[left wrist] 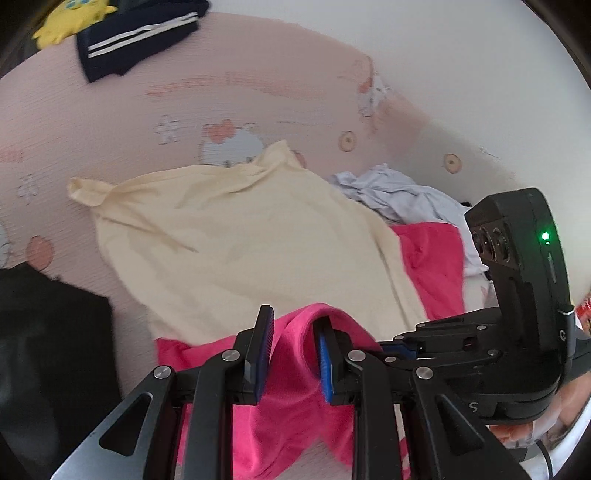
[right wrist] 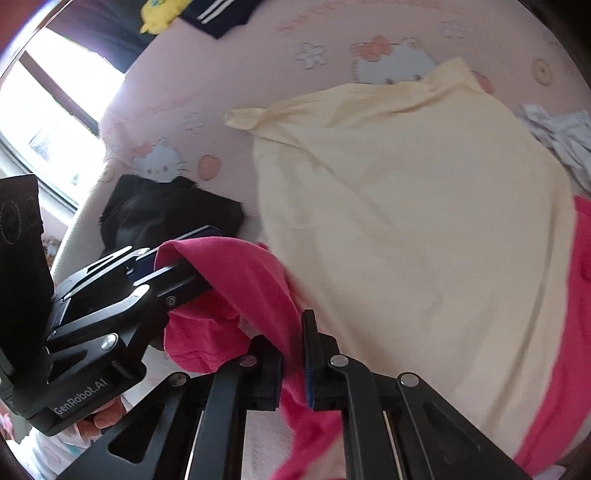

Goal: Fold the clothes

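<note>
Left claw (left wrist: pixel 293 332) nearly closed, pinching pink cloth (left wrist: pixel 295 387). Right claw (right wrist: pixel 291 354) nearly closed, pinching the same pink cloth near the bed (left wrist: pixel 110 129) edge, half under a cream shirt (left wrist: pixel 240 240).

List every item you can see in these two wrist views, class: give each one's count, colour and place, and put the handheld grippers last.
Pink garment: one, bright pink, nearest the cameras, partly under the cream garment, an edge between both grippers' fingers.
Cream garment: one, pale yellow, spread across the middle, overlapping the pink one.
Pale crumpled clothes: one heap, whitish-blue, beyond the cream garment to the right.
Black garment: one, black, left of the cream garment.
Navy garment: one, navy with white stripes, far left.
Yellow toy: one, yellow, beside the navy garment.
Bed sheet: one, pink with cartoon cat print, under everything.
Left gripper: one, black with blue pads, closed on pink fabric.
Right gripper: one, black, closed on pink fabric.
</note>
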Available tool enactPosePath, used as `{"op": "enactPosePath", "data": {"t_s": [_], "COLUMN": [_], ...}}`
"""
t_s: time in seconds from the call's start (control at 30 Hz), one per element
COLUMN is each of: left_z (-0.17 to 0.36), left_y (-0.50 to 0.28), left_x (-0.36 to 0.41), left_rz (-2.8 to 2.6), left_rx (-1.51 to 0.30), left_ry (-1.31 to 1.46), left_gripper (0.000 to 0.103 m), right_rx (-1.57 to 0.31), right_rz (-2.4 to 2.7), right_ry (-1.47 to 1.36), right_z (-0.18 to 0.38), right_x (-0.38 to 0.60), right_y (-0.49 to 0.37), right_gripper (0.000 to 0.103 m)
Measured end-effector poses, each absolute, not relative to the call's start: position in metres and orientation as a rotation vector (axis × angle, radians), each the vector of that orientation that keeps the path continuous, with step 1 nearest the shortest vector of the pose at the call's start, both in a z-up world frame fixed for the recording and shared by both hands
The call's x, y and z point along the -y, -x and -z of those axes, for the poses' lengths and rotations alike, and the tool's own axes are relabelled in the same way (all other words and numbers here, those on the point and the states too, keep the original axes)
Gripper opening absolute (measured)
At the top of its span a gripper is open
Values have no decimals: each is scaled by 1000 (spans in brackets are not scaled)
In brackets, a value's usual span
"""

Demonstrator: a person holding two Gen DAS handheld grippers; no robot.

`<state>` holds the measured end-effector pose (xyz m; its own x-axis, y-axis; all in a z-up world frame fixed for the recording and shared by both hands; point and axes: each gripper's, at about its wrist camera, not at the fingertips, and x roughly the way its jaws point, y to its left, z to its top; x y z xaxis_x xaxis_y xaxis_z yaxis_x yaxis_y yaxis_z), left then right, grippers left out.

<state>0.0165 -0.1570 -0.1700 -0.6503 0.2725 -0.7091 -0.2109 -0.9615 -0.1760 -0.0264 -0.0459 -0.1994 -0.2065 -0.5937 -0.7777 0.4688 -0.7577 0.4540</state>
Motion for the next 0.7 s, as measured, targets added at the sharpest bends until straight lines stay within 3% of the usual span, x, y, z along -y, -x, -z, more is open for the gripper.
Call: {"op": "enactPosePath", "data": {"t_s": [0.17,0.6,0.67,0.7], "left_z": [183,206,203,200], "left_y": [-8,6,3,1], "left_x": [132,137,141,144], "left_rz": [-2583,-2471,-2471,-2484], "left_rx": [85,306,331,336], "left_ry": [1177,1404,1441,1448], "left_gripper": [19,22,30,35], "right_rx": [172,171,98,62], "right_rz": [2017,2021,2048,2062], "right_ry": [-1430,-1545,-1533,-1528], "right_z": [215,249,242,238], "right_x": [31,2,6,7], "right_y": [25,22,21,21], "right_gripper": [7,7,19,40]}}
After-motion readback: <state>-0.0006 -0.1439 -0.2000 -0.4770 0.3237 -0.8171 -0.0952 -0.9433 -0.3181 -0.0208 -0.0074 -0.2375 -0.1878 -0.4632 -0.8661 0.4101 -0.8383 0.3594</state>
